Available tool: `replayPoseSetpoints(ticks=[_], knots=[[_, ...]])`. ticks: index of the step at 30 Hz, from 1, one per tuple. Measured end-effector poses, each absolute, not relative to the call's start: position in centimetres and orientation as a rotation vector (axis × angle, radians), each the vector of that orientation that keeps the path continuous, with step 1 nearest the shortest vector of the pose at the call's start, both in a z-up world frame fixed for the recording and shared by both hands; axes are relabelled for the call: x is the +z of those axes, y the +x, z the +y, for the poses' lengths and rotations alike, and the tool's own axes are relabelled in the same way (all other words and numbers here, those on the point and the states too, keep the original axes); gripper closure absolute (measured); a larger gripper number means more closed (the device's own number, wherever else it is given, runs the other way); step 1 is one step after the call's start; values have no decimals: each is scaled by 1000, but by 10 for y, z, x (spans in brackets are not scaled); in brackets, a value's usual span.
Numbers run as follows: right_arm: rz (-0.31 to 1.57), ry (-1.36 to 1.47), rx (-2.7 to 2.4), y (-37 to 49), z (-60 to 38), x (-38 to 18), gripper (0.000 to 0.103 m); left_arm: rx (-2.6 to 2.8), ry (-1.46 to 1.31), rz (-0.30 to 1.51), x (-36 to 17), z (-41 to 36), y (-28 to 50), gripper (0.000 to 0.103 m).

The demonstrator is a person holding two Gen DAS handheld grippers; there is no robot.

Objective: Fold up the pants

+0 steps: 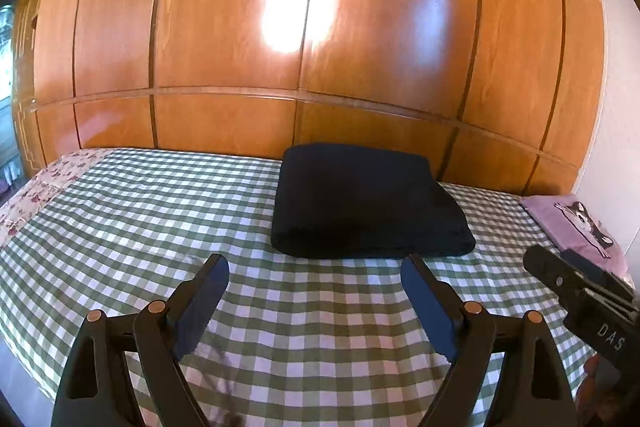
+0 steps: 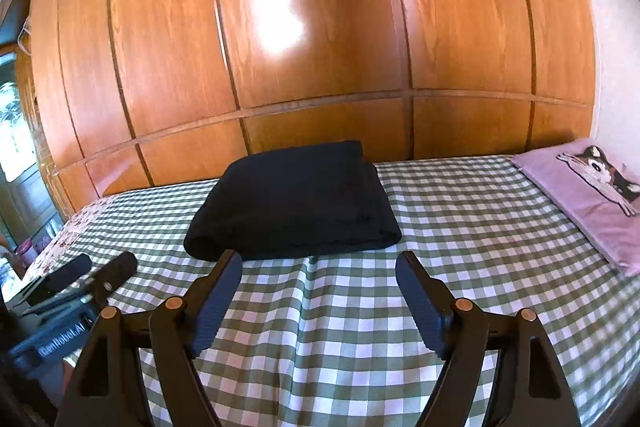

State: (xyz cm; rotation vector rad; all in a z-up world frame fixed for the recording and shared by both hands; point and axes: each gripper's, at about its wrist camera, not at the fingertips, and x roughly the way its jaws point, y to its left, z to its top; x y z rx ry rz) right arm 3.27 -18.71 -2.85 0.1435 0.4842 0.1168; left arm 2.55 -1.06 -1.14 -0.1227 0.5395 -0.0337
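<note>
The black pants (image 1: pixel 368 203) lie folded into a compact rectangle on the green checked bedspread (image 1: pixel 160 211), near the wooden wall. They also show in the right wrist view (image 2: pixel 296 203). My left gripper (image 1: pixel 314 267) is open and empty, a little in front of the folded pants. My right gripper (image 2: pixel 318 263) is open and empty, just in front of the pants' near edge. The right gripper also shows at the right edge of the left wrist view (image 1: pixel 576 283), and the left gripper shows at the left of the right wrist view (image 2: pixel 92 271).
A wooden panelled wardrobe (image 1: pixel 320 27) stands behind the bed. A purple pillow with a cat picture (image 2: pixel 592 195) lies at the right, against a white wall. A floral sheet (image 1: pixel 44 187) shows at the bed's far left edge.
</note>
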Motion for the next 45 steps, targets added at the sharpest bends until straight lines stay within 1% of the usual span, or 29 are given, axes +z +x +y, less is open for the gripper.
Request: replayPoseSetpoints(ticks=[7, 24, 41, 45], knots=[[462, 116, 100, 29, -186, -23, 23, -39, -176, 551, -6, -6, 22, 14], [468, 139, 102, 29, -187, -21, 23, -23, -111, 547, -6, -14, 22, 14], [478, 147, 107, 29, -185, -23, 23, -34, -158, 576, -10, -8, 25, 14], [486, 155, 107, 30, -185, -24, 23, -12, -126, 549, -9, -9, 22, 14]])
